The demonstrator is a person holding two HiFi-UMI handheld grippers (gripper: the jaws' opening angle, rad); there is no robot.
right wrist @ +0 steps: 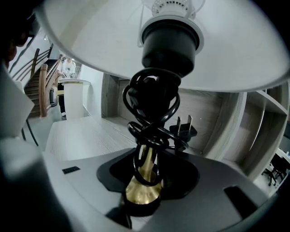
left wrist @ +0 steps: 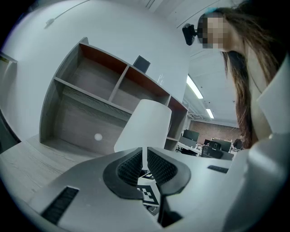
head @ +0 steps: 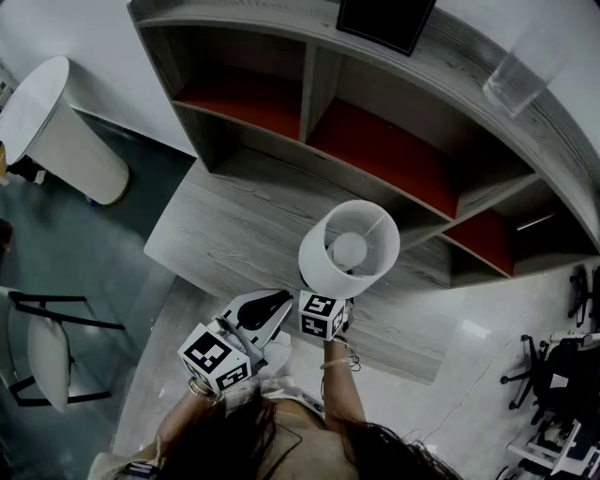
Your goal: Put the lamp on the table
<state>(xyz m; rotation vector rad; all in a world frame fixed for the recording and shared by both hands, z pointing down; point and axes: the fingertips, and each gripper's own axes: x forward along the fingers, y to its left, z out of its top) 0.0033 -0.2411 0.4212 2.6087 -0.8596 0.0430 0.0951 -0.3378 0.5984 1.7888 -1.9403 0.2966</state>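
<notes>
**Lamp upright at the tabletop, right jaws wide around its stem**

- lamp (head: 349, 248): upright over the grey wood tabletop (head: 225, 225), close to the front of the shelf unit (head: 314, 75). Head view looks straight down into the white shade with the bulb visible inside. The shade hides the base, so can't confirm contact with the tabletop
- right hand-held gripper (right wrist: 154, 172): jaws spread wide and level with the lower stem. The brass stem stands between them with dark clearance on both sides, so the pads aren't pressing on it and there's no grip
- black cord (right wrist: 152, 113): wound in loops round the stem under the socket, with the plug (right wrist: 183, 131) sticking out to the right, prongs up
- left hand-held gripper (left wrist: 145, 158): jaws together, only a thin slit between the ribbed pads and nothing in it. It sits just left of the right one in the head view and clear of the lamp. Its own view points across at the shade
- on top of the shelf unit: a black frame (head: 384, 21) and a clear glass vessel (head: 520, 70), both well apart from the lamp
- shelf compartments behind the lamp have red floors
</notes>
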